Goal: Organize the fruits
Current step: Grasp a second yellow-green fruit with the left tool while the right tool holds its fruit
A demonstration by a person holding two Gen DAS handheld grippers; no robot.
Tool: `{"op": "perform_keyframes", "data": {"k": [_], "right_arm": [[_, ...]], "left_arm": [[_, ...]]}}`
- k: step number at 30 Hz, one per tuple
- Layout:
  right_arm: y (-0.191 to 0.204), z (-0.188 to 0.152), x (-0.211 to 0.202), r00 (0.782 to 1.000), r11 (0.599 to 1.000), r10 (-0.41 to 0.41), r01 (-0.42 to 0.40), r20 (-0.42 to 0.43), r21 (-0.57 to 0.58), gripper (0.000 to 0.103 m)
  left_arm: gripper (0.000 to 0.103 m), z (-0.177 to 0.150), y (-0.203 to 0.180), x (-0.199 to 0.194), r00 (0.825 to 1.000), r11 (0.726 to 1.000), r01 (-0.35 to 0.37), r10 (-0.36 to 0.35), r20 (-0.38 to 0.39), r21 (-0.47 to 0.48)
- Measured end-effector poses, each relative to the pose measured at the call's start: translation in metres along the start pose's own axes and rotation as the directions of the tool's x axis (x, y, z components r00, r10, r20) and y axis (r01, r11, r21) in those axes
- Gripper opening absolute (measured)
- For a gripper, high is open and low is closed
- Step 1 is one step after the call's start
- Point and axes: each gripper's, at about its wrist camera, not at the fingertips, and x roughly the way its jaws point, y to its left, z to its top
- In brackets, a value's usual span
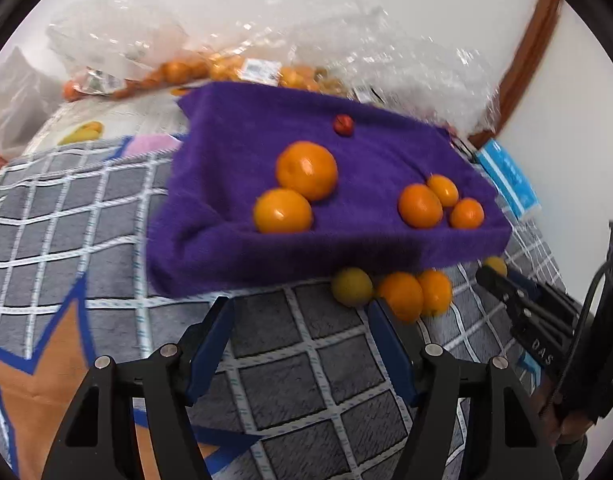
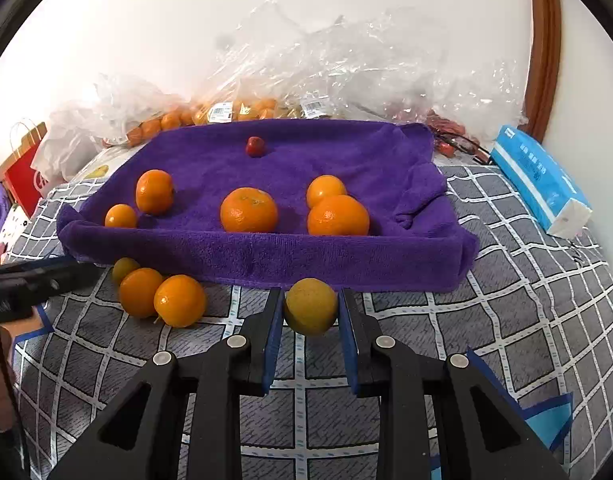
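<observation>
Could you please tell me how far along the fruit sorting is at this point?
Roughly halfway. Done: five orange citrus fruits and one small red fruit lie on the purple towel. In hand: the right tongs grip a yellowish-green citrus fruit. Left: three fruits on the grey checked cover by the towel's edge; the left tongs are open and hold nothing.

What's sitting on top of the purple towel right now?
On the purple towel lie five oranges, such as the middle one, and a small red fruit near the back. What the towel rests on is covered, so that cannot be told.
</observation>
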Motion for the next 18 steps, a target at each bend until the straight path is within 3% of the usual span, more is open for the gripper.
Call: {"op": "perform_keyframes", "data": {"k": [12,14,16,18], "right_arm": [[-0.008,0.000,0.006,0.999,0.999,0.023,-0.022,-0.025,0.043,0.027],[-0.008,0.000,0.007,0.999,0.999,0.024,-0.023,-0.032,0.045,0.027],[-0.008,0.000,0.008,0.999,0.999,0.025,-0.024,-0.034,0.046,0.027],[-0.008,0.000,0.008,0.999,0.998,0.034,-0.032,-0.034,0.047,0.027]], "left_arm": [[0.067,0.003,-0.013,0.012,0.998,1.000,-0.006,0.006,0.055,0.016],[0.060,0.004,-0.015,0.014,0.998,1.000,-0.017,0.016,0.064,0.018],[0.046,0.004,-0.019,0.015,0.997,0.998,-0.045,0.043,0.067,0.032],[0.028,0.004,-0.018,0.016,0.998,0.999,-0.010,0.008,0.061,0.035]]}}
